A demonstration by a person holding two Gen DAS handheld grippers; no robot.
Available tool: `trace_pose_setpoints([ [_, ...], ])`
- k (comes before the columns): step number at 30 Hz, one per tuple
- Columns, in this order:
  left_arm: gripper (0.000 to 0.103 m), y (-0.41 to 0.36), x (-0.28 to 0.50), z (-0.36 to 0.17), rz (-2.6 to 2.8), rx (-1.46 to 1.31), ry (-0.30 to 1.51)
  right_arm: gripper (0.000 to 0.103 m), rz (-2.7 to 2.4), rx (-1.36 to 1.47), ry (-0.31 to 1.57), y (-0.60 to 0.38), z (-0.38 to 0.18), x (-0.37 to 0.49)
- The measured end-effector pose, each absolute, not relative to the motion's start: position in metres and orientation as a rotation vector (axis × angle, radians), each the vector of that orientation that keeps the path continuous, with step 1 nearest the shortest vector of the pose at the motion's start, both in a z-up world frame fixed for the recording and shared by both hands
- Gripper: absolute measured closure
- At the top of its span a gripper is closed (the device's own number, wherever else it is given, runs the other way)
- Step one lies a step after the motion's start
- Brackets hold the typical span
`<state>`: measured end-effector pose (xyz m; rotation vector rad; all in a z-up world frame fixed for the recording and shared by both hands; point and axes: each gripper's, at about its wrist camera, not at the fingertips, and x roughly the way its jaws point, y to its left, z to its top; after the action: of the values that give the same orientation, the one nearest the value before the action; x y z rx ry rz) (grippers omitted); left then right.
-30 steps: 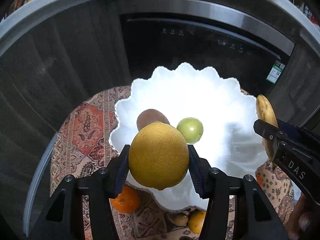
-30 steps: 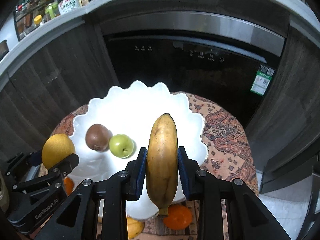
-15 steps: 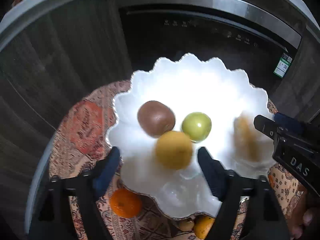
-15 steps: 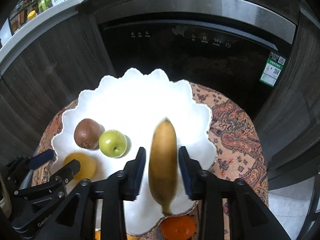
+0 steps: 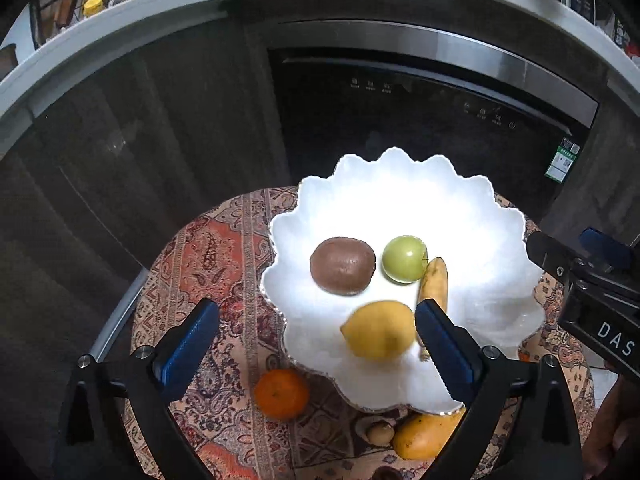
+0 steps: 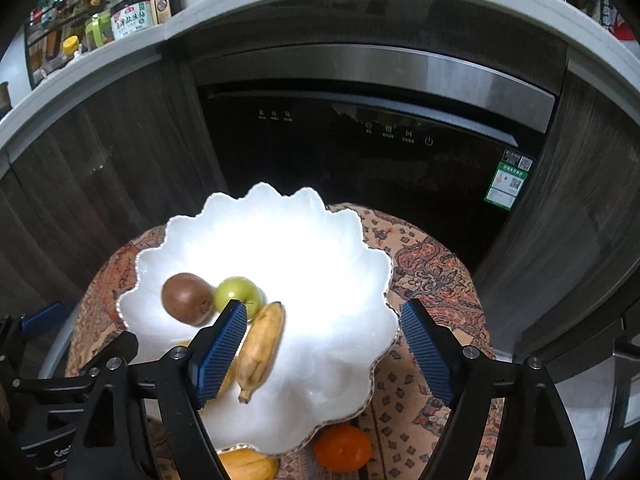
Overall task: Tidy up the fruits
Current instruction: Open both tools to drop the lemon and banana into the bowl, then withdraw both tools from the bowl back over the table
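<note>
— Dark cabinets and a black appliance door fill the background; what sits in front?

— 1 round tabletop with a patterned cloth, and on it a white scalloped bowl.

— And the grippers?

— 2 of them, both above the bowl's near side. The left gripper has its jaws wide apart and holds nothing. The right gripper is the same: jaws spread, nothing between the pads.

— Where are the fruits?

— 4 lie in the bowl. The lemon rests near the front rim, just beside the left gripper's right pad. The banana lies next to it, its far tip touching the green apple. The kiwi sits just left of the apple.

— Anything outside the bowl?

— 1 orange on the cloth by the front rim, a yellow mango partly under the rim, a small brown fruit beside it, and 1 more orange in the right wrist view.
</note>
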<state>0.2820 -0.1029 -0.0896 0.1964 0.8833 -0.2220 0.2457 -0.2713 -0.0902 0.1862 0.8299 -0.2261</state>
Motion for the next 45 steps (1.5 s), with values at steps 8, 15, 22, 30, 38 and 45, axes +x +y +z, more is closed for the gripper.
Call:
trace_pose_setpoints([
  [8,0.002,-0.089,0.256,-0.066,-0.211,0.186,0.842,0.023,-0.225,0.163,0.789,-0.255,-0.064,0.221],
  [15,0.001,-0.074,0.230,-0.047,-0.180,0.187,0.797,0.023,-0.215,0.151,0.767,-0.240,-0.049,0.196],
  [22,0.001,-0.065,0.211,-0.039,-0.179,0.180,0.780,0.023,-0.207,0.146,0.755,-0.233,-0.040,0.177],
  [30,0.001,-0.063,0.194,-0.040,-0.182,0.184,0.774,0.023,-0.212,0.146,0.758,-0.231,-0.041,0.157],
  [38,0.001,-0.058,0.181,-0.053,-0.183,0.192,0.782,0.023,-0.203,0.154,0.789,-0.228,-0.058,0.144],
  [45,0.001,-0.045,0.171,-0.066,-0.153,0.204,0.778,0.023,-0.189,0.168,0.820,-0.217,-0.074,0.138],
])
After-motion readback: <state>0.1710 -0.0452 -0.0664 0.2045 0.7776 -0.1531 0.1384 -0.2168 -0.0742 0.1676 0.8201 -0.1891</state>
